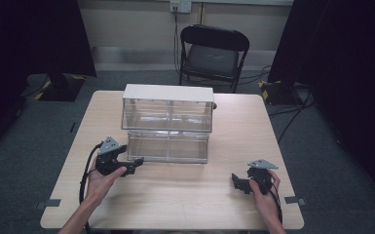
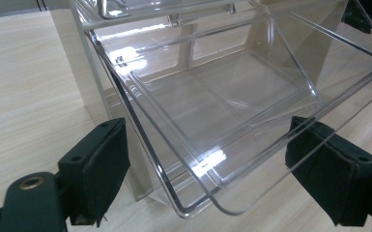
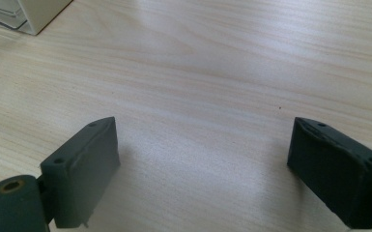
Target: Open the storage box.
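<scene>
Left tongs [image 1: 137,163]: spread wide apart, grasping nothing, at the lower drawer's left front corner.
Lower drawer [image 2: 232,116]: clear plastic, pulled part-way out of the cabinet, its front lip between the jaws.
Cabinet [image 1: 168,107]: two-tier clear unit with a white top, centre of the wooden counter [image 1: 175,200].
Right tongs [image 1: 237,184]: released, jaws wide, low over bare counter, well apart from the cabinet.

No readable text, label, brand, number or sign appeared anywhere: none on the clear drawer unit [image 1: 167,127], the table [image 1: 185,195], or the folding chair [image 1: 213,53] at the far side.
</scene>
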Demonstrator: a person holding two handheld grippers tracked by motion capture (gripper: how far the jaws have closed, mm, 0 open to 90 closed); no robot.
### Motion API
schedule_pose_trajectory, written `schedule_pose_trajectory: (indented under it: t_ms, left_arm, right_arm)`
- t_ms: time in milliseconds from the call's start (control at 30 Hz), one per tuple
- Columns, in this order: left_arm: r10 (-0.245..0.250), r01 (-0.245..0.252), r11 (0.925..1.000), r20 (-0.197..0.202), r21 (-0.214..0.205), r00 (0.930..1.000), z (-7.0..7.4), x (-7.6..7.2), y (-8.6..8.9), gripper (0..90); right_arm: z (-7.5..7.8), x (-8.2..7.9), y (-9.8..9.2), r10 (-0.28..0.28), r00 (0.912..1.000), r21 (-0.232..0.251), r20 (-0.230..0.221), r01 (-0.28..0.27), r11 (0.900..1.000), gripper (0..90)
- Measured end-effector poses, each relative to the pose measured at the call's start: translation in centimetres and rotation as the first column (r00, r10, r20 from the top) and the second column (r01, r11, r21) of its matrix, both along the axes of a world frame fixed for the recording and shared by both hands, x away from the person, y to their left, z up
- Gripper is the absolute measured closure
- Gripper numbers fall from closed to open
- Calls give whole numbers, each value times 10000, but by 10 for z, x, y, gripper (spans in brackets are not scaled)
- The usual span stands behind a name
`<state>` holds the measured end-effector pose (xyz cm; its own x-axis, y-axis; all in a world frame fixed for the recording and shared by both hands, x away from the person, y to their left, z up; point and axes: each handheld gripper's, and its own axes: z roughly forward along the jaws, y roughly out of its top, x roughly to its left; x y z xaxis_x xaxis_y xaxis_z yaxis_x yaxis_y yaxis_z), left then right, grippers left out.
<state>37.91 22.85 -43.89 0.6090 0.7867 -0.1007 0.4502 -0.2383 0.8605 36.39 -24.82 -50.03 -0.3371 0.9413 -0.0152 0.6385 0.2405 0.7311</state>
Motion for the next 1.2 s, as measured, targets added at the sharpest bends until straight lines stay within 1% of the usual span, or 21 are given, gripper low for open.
schedule_pose_trajectory:
  t_ms: [100, 167, 233, 267, 300, 433, 500, 567, 600, 667, 700, 867, 933, 1067, 1133, 1200]
  left_arm:
    - [58, -58, 10000, 57, -62, 10000, 3, 1, 0, 159]
    - [85, -83, 9999, 200, -120, 9998, 7, 0, -1, 163]
    - [65, -62, 9999, 257, -139, 9996, 9, 1, 0, 162]
    - [82, -79, 9999, 196, -144, 9998, 10, 1, -1, 160]
    - [58, -55, 9999, 253, -122, 9997, 11, 1, 0, 157]
    - [68, -64, 9998, 239, -168, 9997, 13, 2, -2, 157]
    - [51, -50, 10000, 286, -34, 9996, 13, 3, -3, 157]
    - [-1, 1, 10000, 315, -4, 9995, 13, 3, -3, 156]
    - [42, -40, 10000, 282, -60, 9996, 13, 3, -4, 155]
    - [23, -24, 10000, 269, 33, 9996, 13, 4, -3, 155]
    - [61, -61, 10000, 263, -27, 9996, 13, 4, -4, 156]
    - [9, -10, 10000, 290, 62, 9996, 14, 6, -5, 155]
    - [61, -60, 10000, 298, -42, 9995, 15, 6, -5, 155]
    - [71, -72, 10000, 357, 32, 9993, 15, 8, -5, 156]
    - [116, -113, 9999, 309, -114, 9995, 14, 9, -4, 156]
    - [178, -174, 9997, 264, -148, 9995, 15, 10, -4, 157]
  right_arm:
    - [0, 0, 0, -2, 10000, 1, 0, 2, 10000, 102]
    - [0, 0, 0, -3, 10000, 0, 1, 3, 10000, 102]
    - [0, 0, 0, -2, 10000, -1, 1, 2, 10000, 102]
    - [0, 0, 0, -1, 10000, 0, 1, 1, 10000, 102]
    - [0, 0, 0, -2, 10000, 0, 2, 2, 10000, 102]
    - [0, 0, 0, -2, 10000, 1, 1, 2, 10000, 102]
    - [0, 0, 0, -2, 10000, 0, 3, 2, 10000, 102]
    - [0, 0, 0, -1, 10000, -2, 4, 1, 10000, 102]
    - [0, 0, 0, -2, 10000, -1, 3, 2, 10000, 102]
    - [0, 0, 0, -1, 10000, -3, 3, 1, 10000, 102]
    - [0, 0, 0, -2, 10000, -1, 4, 2, 10000, 102]
    - [0, 0, 0, -3, 10000, -3, 4, 3, 10000, 102]
    - [0, 0, 0, -7, 10000, -8, 9, 7, 10000, 102]
    - [0, 0, 0, -9, 10000, -6, 5, 9, 10000, 102]
    - [0, 0, 0, 7, 10000, -17, 12, -7, 10000, 102]
    - [0, 0, 0, -9, 10000, -4, 3, 9, 10000, 102]
